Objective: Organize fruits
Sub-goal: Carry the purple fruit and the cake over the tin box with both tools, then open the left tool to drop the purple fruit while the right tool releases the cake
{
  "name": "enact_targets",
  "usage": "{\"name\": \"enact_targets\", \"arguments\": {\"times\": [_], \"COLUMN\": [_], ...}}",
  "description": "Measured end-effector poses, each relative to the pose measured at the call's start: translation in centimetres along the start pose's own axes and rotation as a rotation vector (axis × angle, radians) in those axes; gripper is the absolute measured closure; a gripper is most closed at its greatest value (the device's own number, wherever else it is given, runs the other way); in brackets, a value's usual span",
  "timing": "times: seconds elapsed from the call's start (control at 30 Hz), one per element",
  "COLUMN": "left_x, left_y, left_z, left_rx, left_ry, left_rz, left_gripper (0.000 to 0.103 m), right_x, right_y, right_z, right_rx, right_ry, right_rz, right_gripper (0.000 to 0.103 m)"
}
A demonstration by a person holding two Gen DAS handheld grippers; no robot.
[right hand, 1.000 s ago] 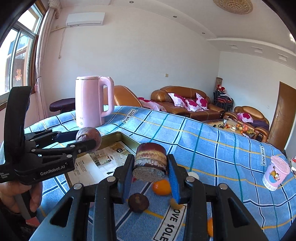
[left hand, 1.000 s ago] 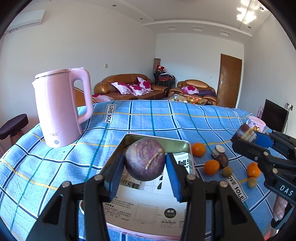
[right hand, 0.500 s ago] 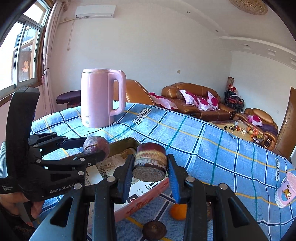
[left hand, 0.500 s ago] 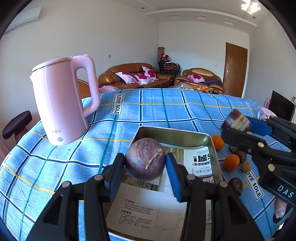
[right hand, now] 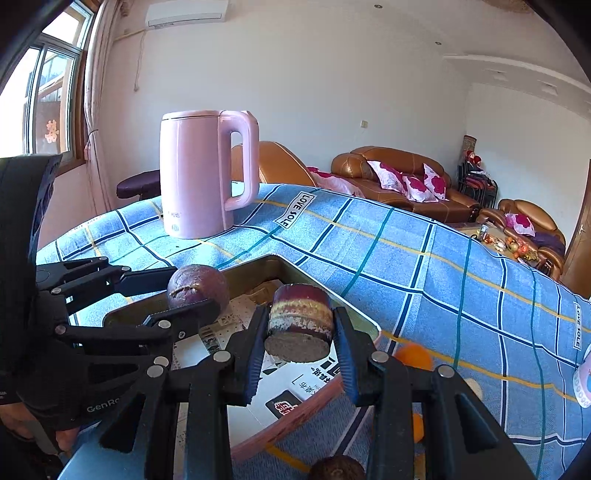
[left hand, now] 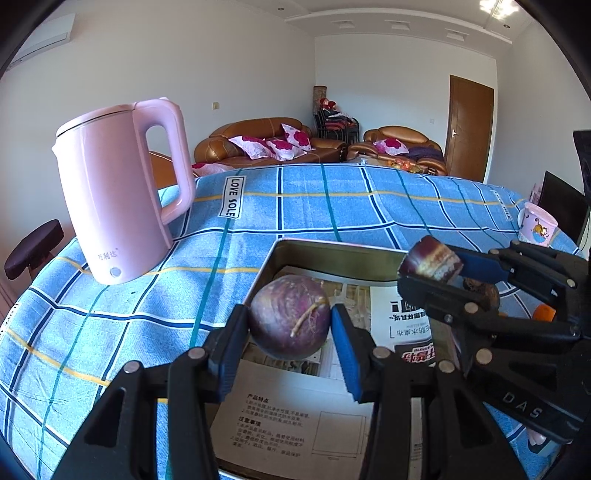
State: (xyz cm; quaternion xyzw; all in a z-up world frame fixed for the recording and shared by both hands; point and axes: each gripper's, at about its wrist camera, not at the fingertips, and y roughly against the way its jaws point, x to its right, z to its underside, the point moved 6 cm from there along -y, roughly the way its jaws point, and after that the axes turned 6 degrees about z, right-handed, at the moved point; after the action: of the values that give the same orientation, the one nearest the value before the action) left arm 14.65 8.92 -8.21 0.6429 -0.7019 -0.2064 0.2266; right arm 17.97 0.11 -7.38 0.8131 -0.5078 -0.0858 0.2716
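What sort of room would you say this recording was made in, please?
Most likely a home living room: brown leather sofas with floral cushions line the far wall, an air conditioner hangs above the window, and a pink kettle stands on the cloth-covered table.

The pink kettle (left hand: 122, 199) looks like smooth plastic, and the tablecloth (left hand: 332, 199) is soft checked cloth. The tray (left hand: 332, 254) has a dull metal wall with printed paper (left hand: 295, 424) inside. The round purple fruit (left hand: 290, 317) has matt, wrinkly skin.
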Motion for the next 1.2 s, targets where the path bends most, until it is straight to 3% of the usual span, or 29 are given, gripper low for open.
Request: {"name": "enact_targets", "arguments": {"times": [0.83,0.93,1.0,1.1,1.17,1.2], "left_x": [-0.4,-0.5,-0.4,0.1,0.5,0.7], "left_y": [-1.7,-1.5,-1.3,-0.4,0.6,1.2], "left_z": [0.8,0.7,0.7,0.8,0.7,0.6], "left_rx": [-0.074,-0.065,-0.054,-0.023,0.022,0.048], "left_ry": [0.009,0.014,0.012,0.002,-0.015,-0.019], "left_rz": [-0.017,-0.020,-0.016,-0.005,-0.027,-0.031], "left_gripper": [0.054,0.054,0.050,0.027,0.001,0.000], "right_x": [-0.3,-0.1,0.2,0.9,1.6,2.1], "right_y": [-2.3,-2.1,-1.8,-0.7,0.6,1.3], "right_z": [1.1,1.1,1.1,1.4,1.8,2.2], "right_rx": [-0.059,-0.052,-0.050,-0.035,-0.018,-0.010], "right_ry": [-0.009,-0.013,-0.017,-0.026,-0.023,-0.018], "right_rz": [-0.010,-0.003,0.006,0.007,0.010,0.023], "right_gripper": [0.065,0.060,0.052,0.044,0.039,0.037]}}
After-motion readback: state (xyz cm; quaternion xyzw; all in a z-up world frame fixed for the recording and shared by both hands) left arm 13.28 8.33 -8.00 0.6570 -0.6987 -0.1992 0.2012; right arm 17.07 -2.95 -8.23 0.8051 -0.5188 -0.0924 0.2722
